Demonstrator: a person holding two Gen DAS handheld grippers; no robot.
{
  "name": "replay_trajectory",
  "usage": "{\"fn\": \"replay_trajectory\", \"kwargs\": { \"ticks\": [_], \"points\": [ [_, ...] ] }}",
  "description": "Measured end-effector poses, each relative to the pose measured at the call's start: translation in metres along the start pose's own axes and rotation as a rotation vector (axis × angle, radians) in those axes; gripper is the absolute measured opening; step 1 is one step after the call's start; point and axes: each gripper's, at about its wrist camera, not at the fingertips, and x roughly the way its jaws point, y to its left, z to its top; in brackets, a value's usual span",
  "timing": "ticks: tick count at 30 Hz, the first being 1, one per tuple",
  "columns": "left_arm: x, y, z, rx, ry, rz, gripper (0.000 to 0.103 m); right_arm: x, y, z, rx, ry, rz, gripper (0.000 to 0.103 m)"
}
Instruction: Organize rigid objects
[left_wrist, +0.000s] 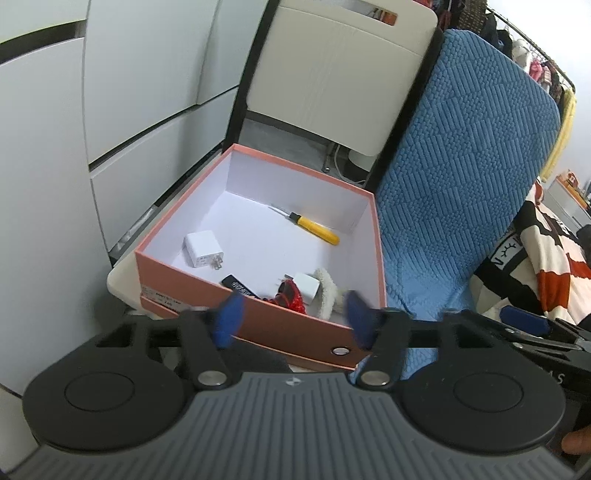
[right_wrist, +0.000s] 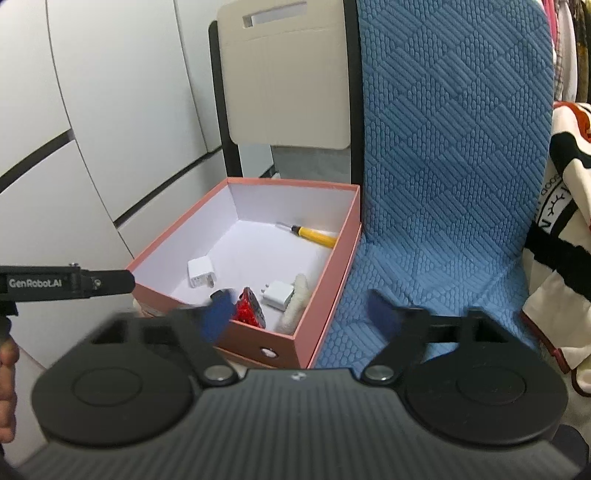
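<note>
An open pink box (left_wrist: 258, 317) (right_wrist: 328, 284) with a white inside stands on a chair seat. In it lie a yellow-handled screwdriver (left_wrist: 316, 230) (right_wrist: 316, 236), a white charger (left_wrist: 201, 249) (right_wrist: 200, 272), a second white plug (left_wrist: 306, 288) (right_wrist: 277, 294), a red shiny object (left_wrist: 291, 297) (right_wrist: 249, 308), a black object (left_wrist: 238, 285) and a fluffy white item (left_wrist: 327, 293) (right_wrist: 297, 299). My left gripper (left_wrist: 293, 317) is open and empty above the box's near wall. My right gripper (right_wrist: 301, 314) is open and empty over the box's near right corner.
A blue quilted cover (left_wrist: 461, 177) (right_wrist: 450, 177) drapes the seat to the right of the box. A beige chair back (left_wrist: 340, 74) (right_wrist: 284, 77) rises behind. White cabinets (left_wrist: 110, 110) stand left. A patterned cloth (left_wrist: 535, 258) (right_wrist: 569, 240) lies at the far right.
</note>
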Motion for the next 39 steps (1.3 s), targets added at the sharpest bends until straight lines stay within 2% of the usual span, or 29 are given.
{"fn": "replay_trajectory", "kwargs": {
  "ticks": [1,3,6,22,39],
  "points": [
    [-0.002,0.000,-0.001,0.002,-0.015,0.015,0.093,0.001,-0.001,-0.001,-0.003,0.004,-0.006,0.090],
    [-0.009,0.000,-0.004,0.023,-0.056,0.031,0.098,0.001,-0.002,-0.002,0.002,0.012,-0.022,0.090],
    [-0.015,0.003,-0.004,0.029,-0.057,0.027,0.102,-0.005,-0.001,-0.003,0.007,0.003,-0.026,0.090],
    [-0.035,-0.003,-0.013,0.077,-0.048,0.026,0.103,-0.028,0.012,-0.004,-0.006,-0.031,0.004,0.090],
    [-0.040,0.001,-0.013,0.050,-0.036,0.035,0.103,-0.031,0.018,-0.004,-0.018,-0.035,-0.001,0.090]
  ]
}}
